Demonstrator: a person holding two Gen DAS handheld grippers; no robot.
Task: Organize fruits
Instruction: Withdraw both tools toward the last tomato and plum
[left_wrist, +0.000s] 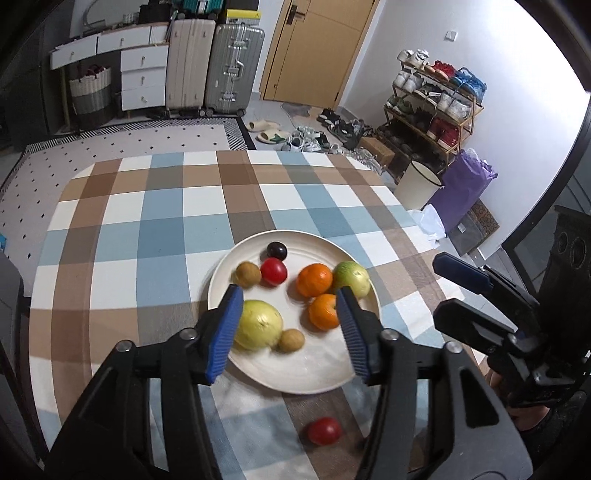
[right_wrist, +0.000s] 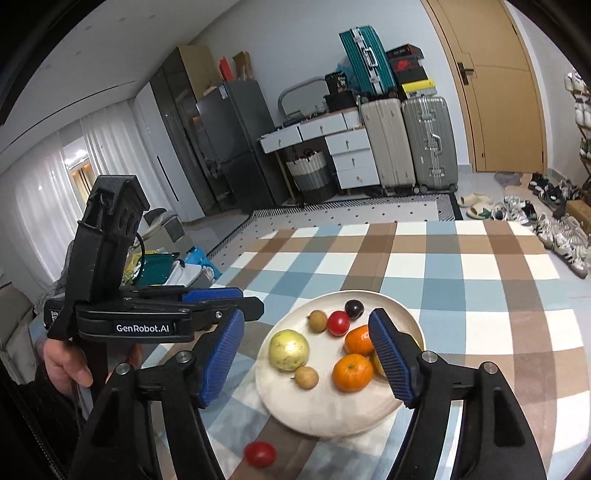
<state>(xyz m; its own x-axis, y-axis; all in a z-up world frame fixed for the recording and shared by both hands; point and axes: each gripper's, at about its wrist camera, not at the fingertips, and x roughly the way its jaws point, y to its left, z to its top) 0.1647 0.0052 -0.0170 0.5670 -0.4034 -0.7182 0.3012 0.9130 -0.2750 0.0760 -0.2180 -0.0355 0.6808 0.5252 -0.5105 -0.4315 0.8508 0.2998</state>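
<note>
Red tomato alone on cloth near plate rim, both tongs wide apart, empty.

Cream plate holding eight fruits, red tomato loose on cloth beside it

left hand-held gripper: jaws spread wide, holding nothing, aimed toward 12 o'clock | right hand-held gripper: jaws spread wide, holding nothing, at left's 3 o'clock
</note>
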